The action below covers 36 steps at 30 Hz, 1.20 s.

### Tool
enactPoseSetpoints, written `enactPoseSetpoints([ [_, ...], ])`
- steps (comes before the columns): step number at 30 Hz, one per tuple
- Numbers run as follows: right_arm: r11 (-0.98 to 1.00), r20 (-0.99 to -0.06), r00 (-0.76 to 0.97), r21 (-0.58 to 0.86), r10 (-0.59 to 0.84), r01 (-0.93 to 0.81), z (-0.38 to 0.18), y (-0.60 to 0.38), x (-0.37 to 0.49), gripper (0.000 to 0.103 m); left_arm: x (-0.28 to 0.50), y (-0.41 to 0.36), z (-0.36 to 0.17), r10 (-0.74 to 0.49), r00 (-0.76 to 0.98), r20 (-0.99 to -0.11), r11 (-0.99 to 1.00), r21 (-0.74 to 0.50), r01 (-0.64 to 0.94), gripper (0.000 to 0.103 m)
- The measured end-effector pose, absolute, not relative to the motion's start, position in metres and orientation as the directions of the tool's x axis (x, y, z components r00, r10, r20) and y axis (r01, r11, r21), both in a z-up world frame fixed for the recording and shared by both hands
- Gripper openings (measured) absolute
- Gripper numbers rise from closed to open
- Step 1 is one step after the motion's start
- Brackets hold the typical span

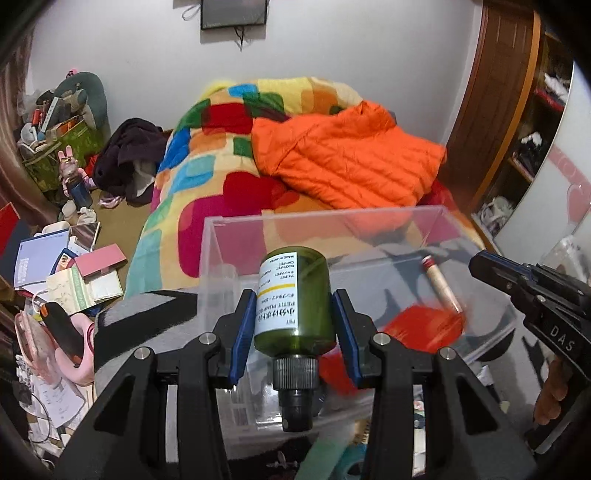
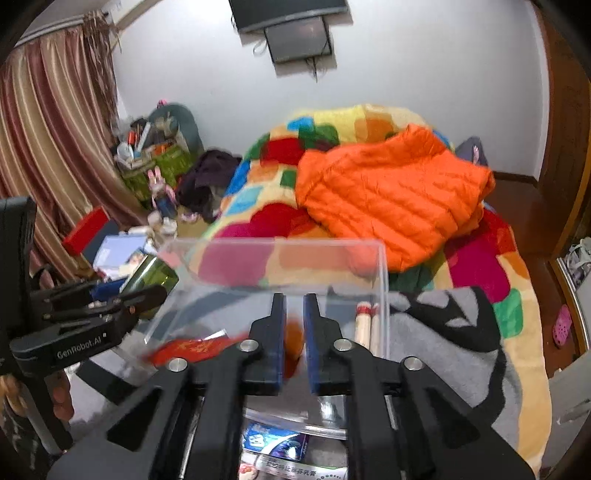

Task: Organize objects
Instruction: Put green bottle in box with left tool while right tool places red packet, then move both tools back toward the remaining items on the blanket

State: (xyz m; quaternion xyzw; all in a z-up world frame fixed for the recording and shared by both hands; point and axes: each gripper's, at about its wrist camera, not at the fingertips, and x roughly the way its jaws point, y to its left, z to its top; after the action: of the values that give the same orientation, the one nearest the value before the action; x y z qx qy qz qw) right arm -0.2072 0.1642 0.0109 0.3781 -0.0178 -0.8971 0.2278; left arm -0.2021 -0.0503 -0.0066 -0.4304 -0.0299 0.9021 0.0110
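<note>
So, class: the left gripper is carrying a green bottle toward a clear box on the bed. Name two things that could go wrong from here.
1. The green pump bottle is pinched on its round sides by the left gripper, cap toward the camera; it might slip or twist out.
2. The clear box rests on soft bedding and already holds a red packet and a cream tube; a dropped bottle could land on them or tip the box.

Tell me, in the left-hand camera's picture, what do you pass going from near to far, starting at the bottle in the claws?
green bottle clamped in the left gripper → clear plastic box holding a red packet → orange puffer jacket on the colourful blanket → white wall with a dark screen.
</note>
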Motion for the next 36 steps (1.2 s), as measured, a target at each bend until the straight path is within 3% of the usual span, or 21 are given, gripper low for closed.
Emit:
enactPoseSetpoints([
  [5, -0.891, -0.718, -0.564, 0.179, -0.408, 0.417, -0.007, 0.159, -0.211, 0.008, -0.204, -0.048, -0.02, 0.055, -0.6, -0.798, -0.998, -0.067, -0.002, 0.042],
  [12, -0.88, -0.715, -0.564, 0.155, -0.413, 0.449, 0.004, 0.162, -0.196, 0.01, -0.187, -0.048, -0.003, 0.072, -0.627, -0.776, -0.997, -0.078, -0.018, 0.042],
  [17, -0.872, -0.691, -0.576, 0.167, -0.436, 0.461, 0.021, 0.171, -0.179, 0.036, -0.168, -0.045, 0.021, 0.065, -0.669, -0.74, -0.998, -0.059, -0.032, 0.051],
  [20, -0.872, -0.671, -0.598, 0.158, -0.439, 0.463, 0.031, 0.179, -0.163, 0.044, -0.151, -0.043, 0.034, 0.063, -0.695, -0.716, -0.998, -0.051, -0.038, 0.056],
  [24, -0.876, -0.653, -0.618, 0.153, -0.437, 0.458, 0.038, 0.188, -0.144, 0.053, -0.127, -0.037, 0.043, 0.061, -0.722, -0.689, -0.998, -0.041, -0.046, 0.064],
  [32, -0.89, -0.663, -0.632, 0.12, -0.402, 0.441, 0.031, 0.2, -0.102, 0.07, -0.082, -0.031, 0.029, 0.069, -0.715, -0.696, -0.998, -0.052, -0.047, 0.066],
  [36, -0.888, -0.691, -0.6, 0.139, -0.404, 0.437, 0.015, 0.205, -0.082, 0.072, -0.062, -0.029, 0.011, 0.078, -0.687, -0.722, -0.997, -0.07, -0.039, 0.066],
])
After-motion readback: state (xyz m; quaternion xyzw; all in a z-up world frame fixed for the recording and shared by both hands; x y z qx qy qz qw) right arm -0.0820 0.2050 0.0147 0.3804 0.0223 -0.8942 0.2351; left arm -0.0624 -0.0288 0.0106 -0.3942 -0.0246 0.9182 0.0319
